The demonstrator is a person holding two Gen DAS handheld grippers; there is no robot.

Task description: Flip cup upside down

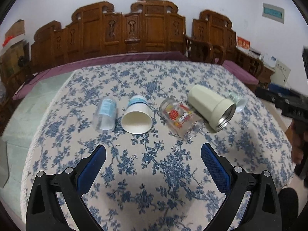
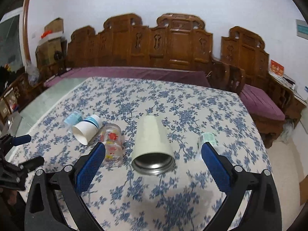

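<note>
Several cups lie on their sides in a row on the blue floral tablecloth [image 1: 154, 173]. From left: a clear plastic cup [image 1: 105, 114], a white paper cup [image 1: 137, 120], a printed glass [image 1: 180, 120], a cream steel-lined cup [image 1: 210, 107] and a small clear cup [image 1: 237, 102]. My left gripper [image 1: 153, 155] is open and empty, short of the paper cup. My right gripper [image 2: 153, 151] is open and empty, with the cream cup [image 2: 152, 144] lying between its fingers, mouth toward me. The printed glass [image 2: 112, 144] lies beside its left finger. The paper cup [image 2: 86, 130] is further left.
A carved wooden bench [image 2: 173, 48] with purple cushions stands behind the table. The small clear cup [image 2: 207, 140] lies by my right finger. The left gripper [image 2: 17, 154] shows at the left edge of the right wrist view. The right gripper [image 1: 288, 105] shows at the right edge of the left wrist view.
</note>
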